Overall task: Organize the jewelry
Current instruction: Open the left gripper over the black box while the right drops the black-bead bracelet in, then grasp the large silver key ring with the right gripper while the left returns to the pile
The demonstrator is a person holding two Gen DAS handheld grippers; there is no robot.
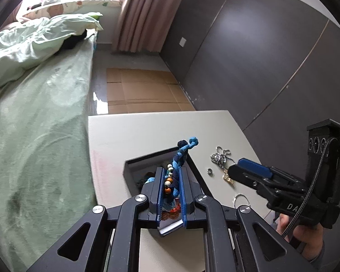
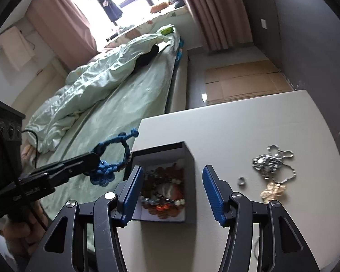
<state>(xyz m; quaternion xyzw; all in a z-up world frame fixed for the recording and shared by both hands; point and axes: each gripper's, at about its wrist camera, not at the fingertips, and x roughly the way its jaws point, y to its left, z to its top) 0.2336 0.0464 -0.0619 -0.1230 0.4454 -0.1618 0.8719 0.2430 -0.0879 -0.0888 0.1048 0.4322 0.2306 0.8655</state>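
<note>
Left hand-held gripper [image 1: 170,188] is clamped tight on a blue braided cord bracelet with white and orange beads [image 1: 178,158], which sticks up out of the blue pads. In the right wrist view that bracelet hangs off to about 9 o'clock of the dark grey open-top jewelry box [image 2: 191,158], above the bed's edge rather than over the box.

Right hand-held gripper [image 2: 172,192] has its jaws standing apart with nothing between them, hovering over the box, which is packed with red, orange and pearly bead strands [image 2: 163,192].

On the white desk [image 2: 238,124], at roughly 3 o'clock from the box: a small silver ring [image 2: 241,180], a pale gold flower-shaped charm [image 2: 273,191], and farther back a tangled silver ball chain [image 2: 272,161].

Beyond all that, the bed with the mint-green sheet [image 2: 124,104].
</note>
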